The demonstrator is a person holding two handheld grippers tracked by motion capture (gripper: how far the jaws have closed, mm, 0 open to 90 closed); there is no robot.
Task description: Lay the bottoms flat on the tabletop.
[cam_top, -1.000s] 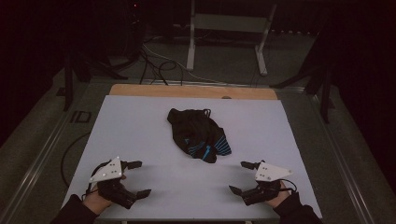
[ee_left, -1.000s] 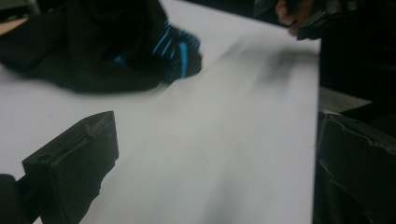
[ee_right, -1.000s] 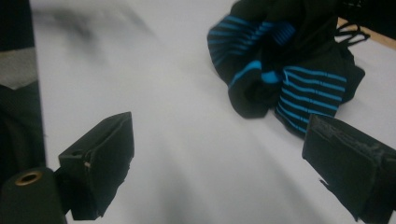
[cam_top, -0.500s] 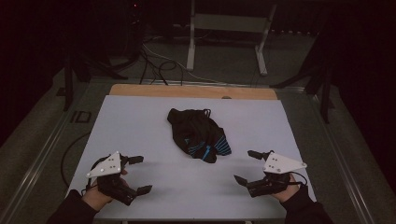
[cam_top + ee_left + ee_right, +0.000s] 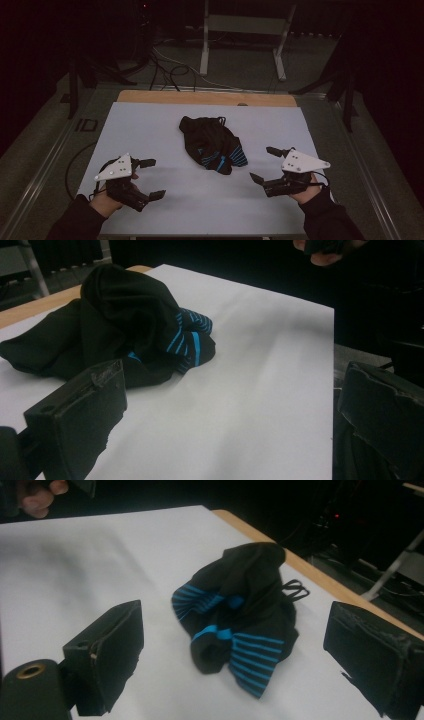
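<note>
Seen from the high view: a crumpled black fabric garment with bright blue stripes (image 5: 212,145), lying near the middle of the white-covered bench (image 5: 150,125), a little toward the right half. Blue stripes gathered on the near right part of the heap; thin black cords at the far edge. A bare wooden strip (image 5: 150,96) along the far side of the bench.

Left gripper (image 5: 150,178) at the near left part of the bench, held in a hand (image 5: 107,197) in a dark sleeve, a grey three-cornered plate on top. Its 2 black fingers (image 5: 156,194) spread wide, with nothing between them, pointing right. Apart from the garment, no touching.

Right gripper (image 5: 265,163) at the near right part, also in a hand, also with a grey plate. Fingers (image 5: 257,178) wide open and empty, pointing left toward the garment, near to it but clear of it.

In the left gripper view: the garment (image 5: 115,325) beyond the open fingers (image 5: 80,415), resting flat on the white surface. In the right gripper view: the same heap (image 5: 240,615) between the 2 spread fingers (image 5: 107,652) but farther off, striped part (image 5: 252,662) nearest.
</note>
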